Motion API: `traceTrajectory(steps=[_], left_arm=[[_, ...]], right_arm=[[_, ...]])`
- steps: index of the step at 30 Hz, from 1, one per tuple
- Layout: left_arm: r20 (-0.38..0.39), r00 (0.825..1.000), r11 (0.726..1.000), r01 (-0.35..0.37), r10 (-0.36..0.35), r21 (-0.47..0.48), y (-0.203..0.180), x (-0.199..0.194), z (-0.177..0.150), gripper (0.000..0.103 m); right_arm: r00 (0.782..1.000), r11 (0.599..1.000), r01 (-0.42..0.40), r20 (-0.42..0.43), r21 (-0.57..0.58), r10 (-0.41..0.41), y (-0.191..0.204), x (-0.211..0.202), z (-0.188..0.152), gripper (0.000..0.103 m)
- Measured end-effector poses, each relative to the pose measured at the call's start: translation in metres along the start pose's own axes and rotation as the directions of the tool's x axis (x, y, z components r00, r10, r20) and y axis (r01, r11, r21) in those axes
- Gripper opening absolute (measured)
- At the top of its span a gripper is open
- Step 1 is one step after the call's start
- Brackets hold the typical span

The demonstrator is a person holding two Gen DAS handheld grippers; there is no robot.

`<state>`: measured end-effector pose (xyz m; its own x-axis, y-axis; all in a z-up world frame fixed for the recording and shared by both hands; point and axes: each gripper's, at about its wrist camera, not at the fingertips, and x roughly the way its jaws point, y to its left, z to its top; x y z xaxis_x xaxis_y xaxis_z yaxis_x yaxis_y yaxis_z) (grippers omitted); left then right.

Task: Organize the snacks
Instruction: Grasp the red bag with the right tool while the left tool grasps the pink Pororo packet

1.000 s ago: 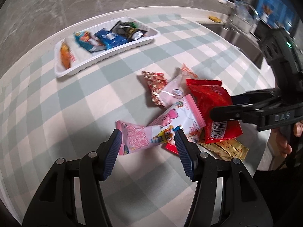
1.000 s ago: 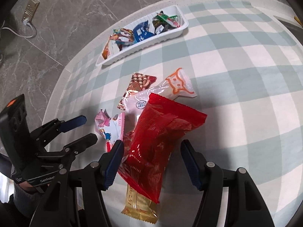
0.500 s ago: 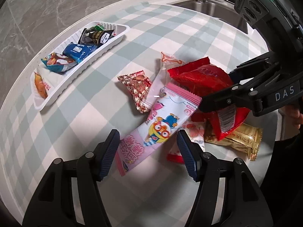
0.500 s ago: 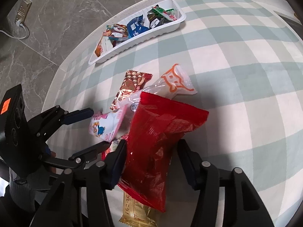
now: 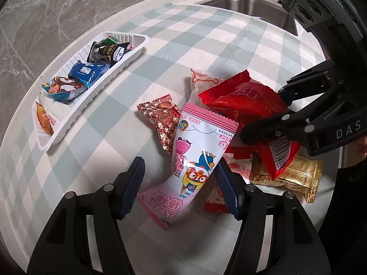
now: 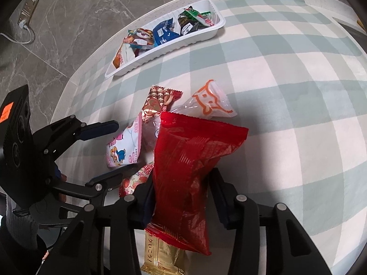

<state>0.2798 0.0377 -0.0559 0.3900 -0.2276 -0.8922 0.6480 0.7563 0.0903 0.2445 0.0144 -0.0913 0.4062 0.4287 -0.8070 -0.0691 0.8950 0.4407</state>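
A pile of snack packets lies on the checked tablecloth. My left gripper (image 5: 180, 180) is open, its jaws either side of the pink cartoon packet (image 5: 195, 158), whose lower end lies between them. My right gripper (image 6: 182, 191) is shut on the red bag (image 6: 190, 160), which also shows in the left wrist view (image 5: 245, 103). A gold packet (image 5: 291, 178) lies under the red bag. A brown-red patterned packet (image 5: 161, 116) and a clear packet with an orange cat print (image 6: 209, 100) lie beside them. The white tray (image 5: 135, 55) holds several snacks.
A steel sink (image 5: 250, 9) with a tap sits at the far side of the table. The table edge curves close behind the tray, with grey marble floor (image 6: 75, 20) beyond. A wall socket and cable (image 6: 26, 18) are on the floor.
My right gripper has closed on the red bag. My left gripper has moved in around the lower end of the pink cartoon packet and stays open.
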Motion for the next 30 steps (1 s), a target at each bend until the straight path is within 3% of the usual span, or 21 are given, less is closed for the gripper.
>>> traceTrajectory(steps=[14,24,26,28,30], left_arm=[[-0.014,1.0,1.0,-0.005,0.005,-0.003,-0.002,0.008,0.006,0.061],[-0.02,1.0,1.0,0.017,-0.017,-0.012,-0.005,0.016,0.007,0.06],[-0.012,0.999,0.999,0.035,-0.035,-0.017,-0.005,0.017,0.007,0.052],[-0.015,0.998,0.997,0.062,-0.063,-0.046,-0.001,0.019,0.006,0.038],[-0.003,0.996,0.993,0.085,-0.085,-0.082,0.004,0.019,0.005,0.034]], right_arm=[[1.0,1.0,-0.011,-0.017,0.009,0.011,-0.001,0.002,0.003,0.048],[1.0,1.0,0.006,-0.005,-0.014,-0.006,-0.003,0.001,0.003,0.036],[1.0,1.0,0.004,-0.005,-0.019,-0.004,-0.004,0.002,0.003,0.035],[1.0,1.0,-0.009,-0.007,-0.013,0.009,-0.006,0.001,0.003,0.034],[0.999,0.999,-0.036,-0.007,0.009,0.037,-0.011,0.001,0.004,0.033]])
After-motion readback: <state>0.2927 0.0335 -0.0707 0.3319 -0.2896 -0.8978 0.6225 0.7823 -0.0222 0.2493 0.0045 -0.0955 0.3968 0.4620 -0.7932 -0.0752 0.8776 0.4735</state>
